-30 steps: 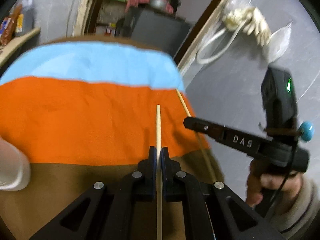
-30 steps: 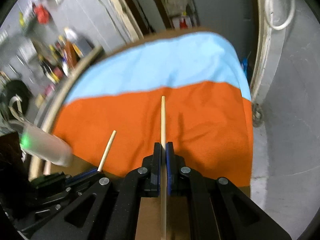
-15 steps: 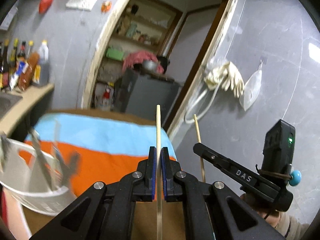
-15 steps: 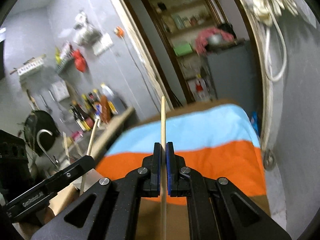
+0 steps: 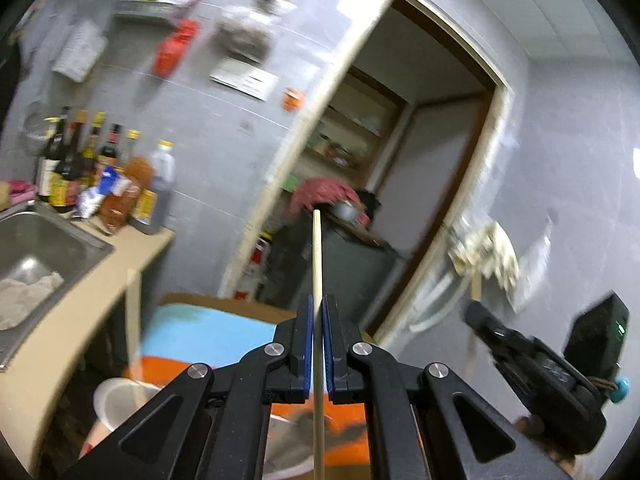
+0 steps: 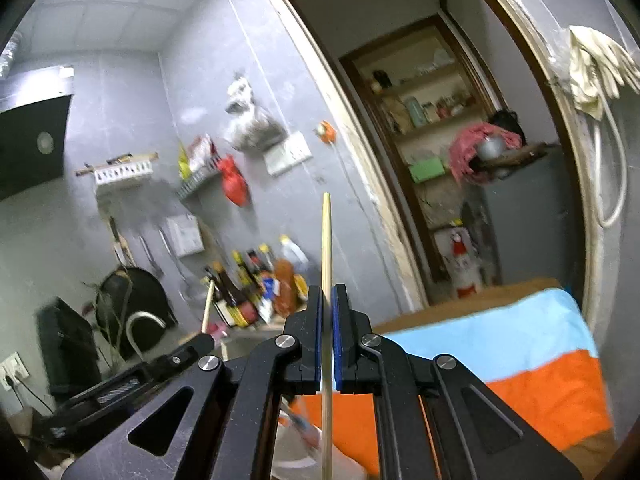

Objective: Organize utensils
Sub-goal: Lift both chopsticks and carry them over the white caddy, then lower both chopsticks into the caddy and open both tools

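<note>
A thin wooden chopstick (image 5: 317, 264) is clamped between the nearly closed blue pads of the left gripper (image 5: 317, 320), its tip raised toward the doorway (image 5: 432, 168). A second chopstick (image 6: 326, 248) is pinched the same way in the right gripper (image 6: 327, 320). Below both, a striped cloth (image 6: 500, 344) of blue and orange is seen. Only the left view shows the steel sink (image 5: 36, 240); what may be a white container (image 5: 116, 400) is blurred near the cloth's left edge. Only the right view shows shelves (image 6: 420, 92) inside the doorway.
</note>
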Available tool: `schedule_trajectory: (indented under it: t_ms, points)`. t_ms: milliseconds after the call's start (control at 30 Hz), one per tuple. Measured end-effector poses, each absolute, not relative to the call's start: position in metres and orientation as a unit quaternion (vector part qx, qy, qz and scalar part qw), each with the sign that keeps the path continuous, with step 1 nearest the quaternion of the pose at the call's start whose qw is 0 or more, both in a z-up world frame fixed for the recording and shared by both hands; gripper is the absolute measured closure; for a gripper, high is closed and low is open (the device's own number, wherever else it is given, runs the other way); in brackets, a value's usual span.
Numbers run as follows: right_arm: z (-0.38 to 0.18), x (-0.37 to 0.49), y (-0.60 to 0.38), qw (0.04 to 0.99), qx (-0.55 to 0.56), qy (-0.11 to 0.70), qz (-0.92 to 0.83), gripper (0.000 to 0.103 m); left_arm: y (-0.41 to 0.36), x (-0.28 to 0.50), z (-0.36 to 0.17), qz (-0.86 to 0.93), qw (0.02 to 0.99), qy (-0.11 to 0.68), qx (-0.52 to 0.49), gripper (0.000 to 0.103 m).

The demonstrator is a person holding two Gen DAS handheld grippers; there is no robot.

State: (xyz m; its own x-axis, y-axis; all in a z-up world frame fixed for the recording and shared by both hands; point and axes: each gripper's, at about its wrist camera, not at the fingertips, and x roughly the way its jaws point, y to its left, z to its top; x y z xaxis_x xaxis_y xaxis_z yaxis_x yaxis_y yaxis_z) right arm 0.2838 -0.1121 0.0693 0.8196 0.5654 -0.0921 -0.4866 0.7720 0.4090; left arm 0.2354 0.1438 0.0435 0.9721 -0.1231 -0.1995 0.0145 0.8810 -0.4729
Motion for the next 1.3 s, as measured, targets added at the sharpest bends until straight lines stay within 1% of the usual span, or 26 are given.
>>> schedule_trajectory:
  t_ms: [233, 367, 467, 833, 1300]
  points:
    - [0.075, 0.274, -0.066, 0.933, 0.211, 0.054, 0.285, 0.098, 0.209, 0.243, 0.030, 0.013, 0.957, 0.069, -0.283, 0.098]
    - [0.065, 0.271, -0.041, 0.937, 0.210, 0.034, 0.277, 0.098, 0.229, 0.249, 0.015, 0.024, 0.954, 0.057, -0.294, 0.098]
    - [0.053, 0.274, -0.025, 0.940, 0.204, 0.035, 0.270, 0.098, 0.238, 0.254, 0.004, 0.030, 0.951, 0.049, -0.304, 0.098]
    - [0.020, 0.286, -0.003, 0.944, 0.185, 0.037, 0.271, 0.098, 0.246, 0.264, -0.031, 0.054, 0.953, 0.039, -0.296, 0.098]
    - [0.005, 0.288, 0.012, 0.946, 0.145, 0.040, 0.286, 0.098, 0.231, 0.258, -0.047, 0.051, 0.965, 0.058, -0.250, 0.098]
